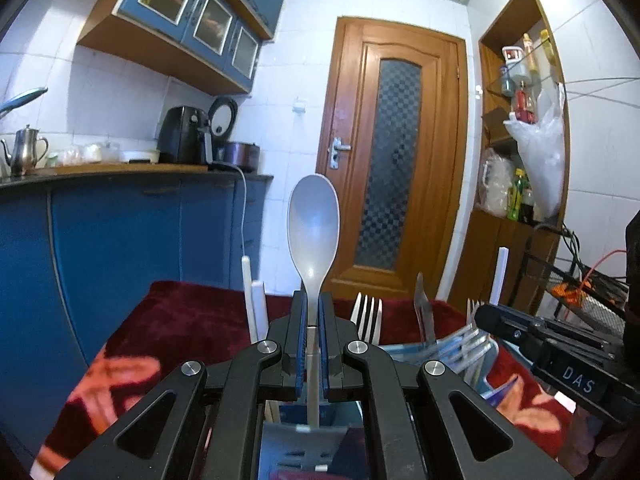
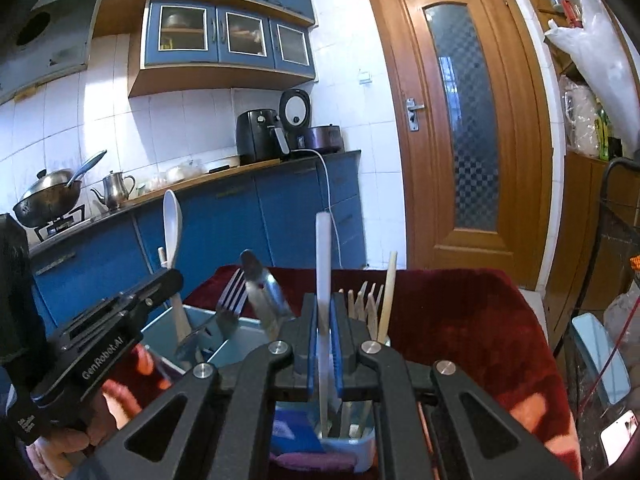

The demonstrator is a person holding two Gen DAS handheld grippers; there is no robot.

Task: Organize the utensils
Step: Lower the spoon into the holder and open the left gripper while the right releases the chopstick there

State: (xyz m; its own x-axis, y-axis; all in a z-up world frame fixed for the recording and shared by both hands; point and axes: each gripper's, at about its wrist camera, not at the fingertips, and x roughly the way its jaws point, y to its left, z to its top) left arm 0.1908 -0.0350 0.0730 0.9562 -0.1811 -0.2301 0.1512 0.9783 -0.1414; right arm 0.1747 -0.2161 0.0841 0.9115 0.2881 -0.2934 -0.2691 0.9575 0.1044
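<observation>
**Two utensils in hand, holder already well stocked**

The grey spoon [image 1: 313, 224] stands upright at the centre of the left wrist view, its handle pinched between the blue pads of the left claw [image 1: 313, 320], bowl up, handle end reaching down toward the blue utensil holder [image 1: 404, 350] below. In the right wrist view, the right claw [image 2: 323, 312] is clamped on a white stick-like utensil [image 2: 322, 264], also upright, over the holder's compartment at lower centre; whether it is a chopstick or a handle I cannot tell.

The sorting looks well along. Metal forks [image 1: 367, 314] and a knife [image 1: 423, 312] already stand in the holder in the lower middle of the left view, and wooden forks [image 2: 366, 300] with a wooden stick sit just right of the right claw. What seems left is seating the two held pieces in their compartments; neither has been let go.

The holder stands on a desk covered by a dark red cloth [image 2: 460, 312] with a pale floral print. Beyond lies a kitchen: blue cabinets [image 2: 224, 36] at upper left, white tiled walls, a black air fryer [image 2: 259, 136], a wok [image 2: 46, 196] at far left, and a wooden door [image 2: 460, 120] with patterned glass at right.
</observation>
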